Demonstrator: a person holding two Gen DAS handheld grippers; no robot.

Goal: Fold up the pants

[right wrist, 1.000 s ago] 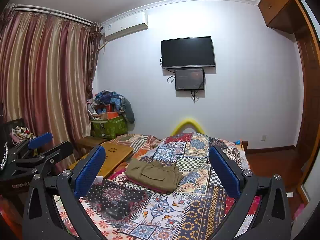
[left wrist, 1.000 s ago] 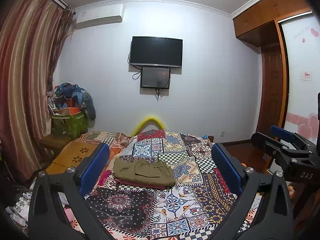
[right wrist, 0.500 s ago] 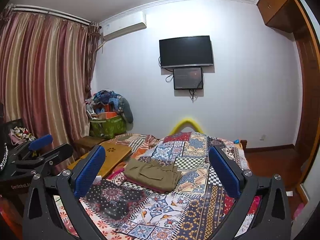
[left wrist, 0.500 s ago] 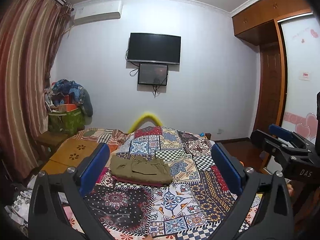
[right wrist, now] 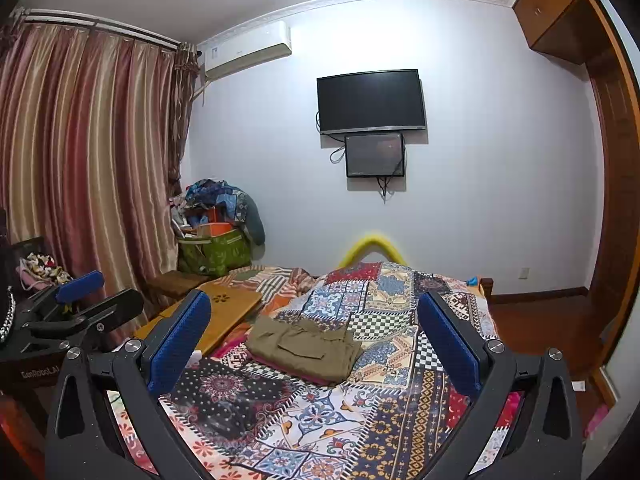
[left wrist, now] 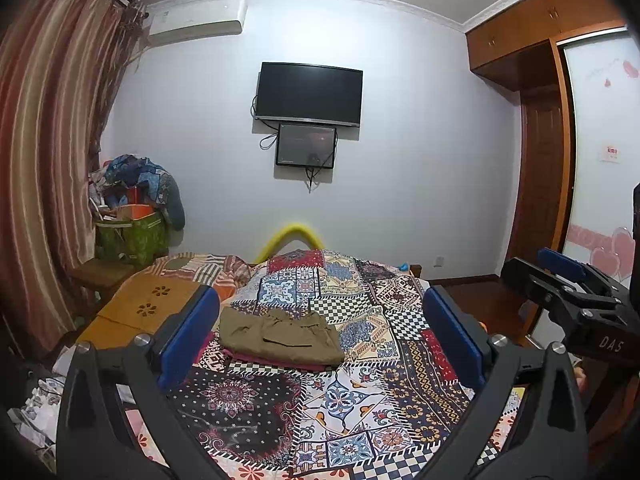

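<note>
Left wrist view gives me the left gripper [left wrist: 320,332] held above the near end of the bed, its blue pads [left wrist: 188,336] spread wide with nothing between them. The olive pants [left wrist: 280,334] lie folded into a compact stack on the patchwork quilt [left wrist: 360,400], well ahead of both tools, resting on a reddish garment [left wrist: 272,362] whose edge peeks out beneath. From the right wrist I see the right gripper [right wrist: 316,340] likewise gaping and empty, level with its partner, which shows at the left edge.
</note>
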